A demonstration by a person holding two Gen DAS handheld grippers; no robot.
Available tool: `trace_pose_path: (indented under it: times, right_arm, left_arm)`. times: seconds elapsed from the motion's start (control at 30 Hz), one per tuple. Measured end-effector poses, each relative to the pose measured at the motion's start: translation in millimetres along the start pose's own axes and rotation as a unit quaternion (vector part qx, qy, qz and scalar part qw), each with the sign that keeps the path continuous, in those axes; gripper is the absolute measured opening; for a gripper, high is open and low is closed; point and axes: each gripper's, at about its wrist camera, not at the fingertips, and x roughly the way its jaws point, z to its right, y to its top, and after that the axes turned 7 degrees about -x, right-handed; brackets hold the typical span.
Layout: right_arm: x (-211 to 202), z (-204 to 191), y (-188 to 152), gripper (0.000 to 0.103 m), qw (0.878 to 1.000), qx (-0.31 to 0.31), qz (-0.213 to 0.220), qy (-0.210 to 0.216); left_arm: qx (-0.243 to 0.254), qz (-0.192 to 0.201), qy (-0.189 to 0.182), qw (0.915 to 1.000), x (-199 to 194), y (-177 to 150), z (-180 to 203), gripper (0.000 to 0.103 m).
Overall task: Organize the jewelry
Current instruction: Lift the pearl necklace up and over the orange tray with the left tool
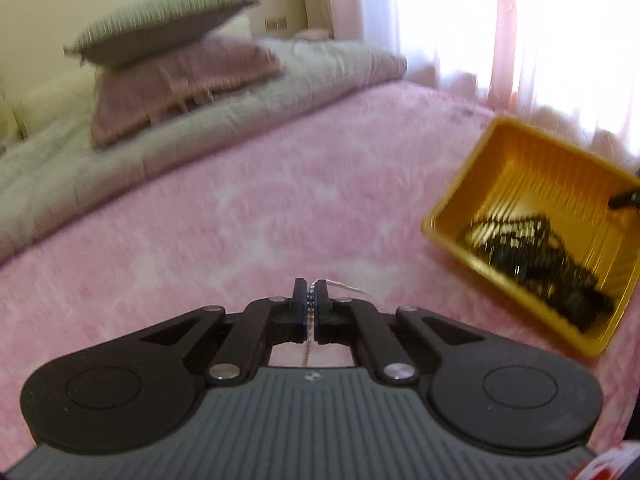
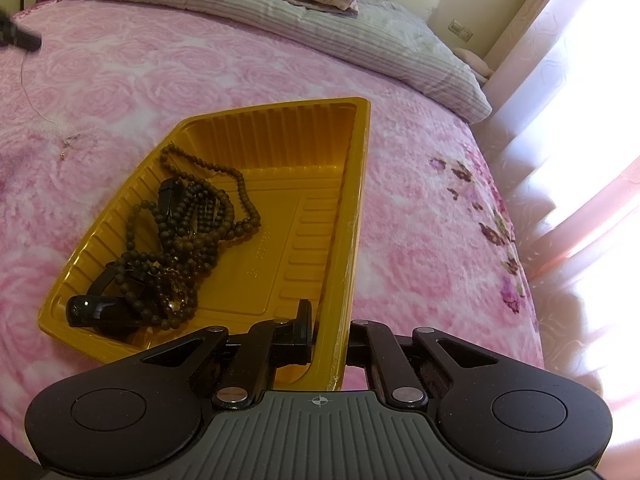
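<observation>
The left tool [image 1: 310, 300] is pinching a thin silver chain [image 1: 347, 287] between its pressed-together pads — a short row of small beads or links shows in the slit, a strand trails off to the right over the pink bedspread [image 1: 240, 208], and another bit hangs below the pads. In the right wrist view the same fine strand is curving down to the bedspread at the far left, so part of it may be resting on the fabric. The right tool [image 2: 325, 328] is clamping the near wall of the yellow tray [image 2: 344, 216], one finger inside and one outside, steadying it on the bed. Inside the tray a tangle of dark bead necklaces [image 2: 192, 232] is lying with a black glossy piece [image 2: 96, 310].

The step in hand looks like carrying the chain to the tray. The next move is calling for a lift clear of the plush fabric — it could snag — then a swing right over the tray rim before the pads part.
</observation>
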Motion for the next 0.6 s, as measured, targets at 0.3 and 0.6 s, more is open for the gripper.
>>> trace_pose_path:
  times: [0.3,0.6]
  right_arm:
    - [-0.8,-0.3,1.0,0.007,1.0,-0.003,0.0,-0.001]
    - [-1.1,-1.0,1.7,0.007,1.0,-0.002,0.001,-0.001]
  left_arm:
    - [0.02,0.043,-0.017,0.9987,-44.7,54.0,17.1,0.002]
    - [0.042,0.064,-0.036,0.9964,-62.2,74.6,43.0,0.002]
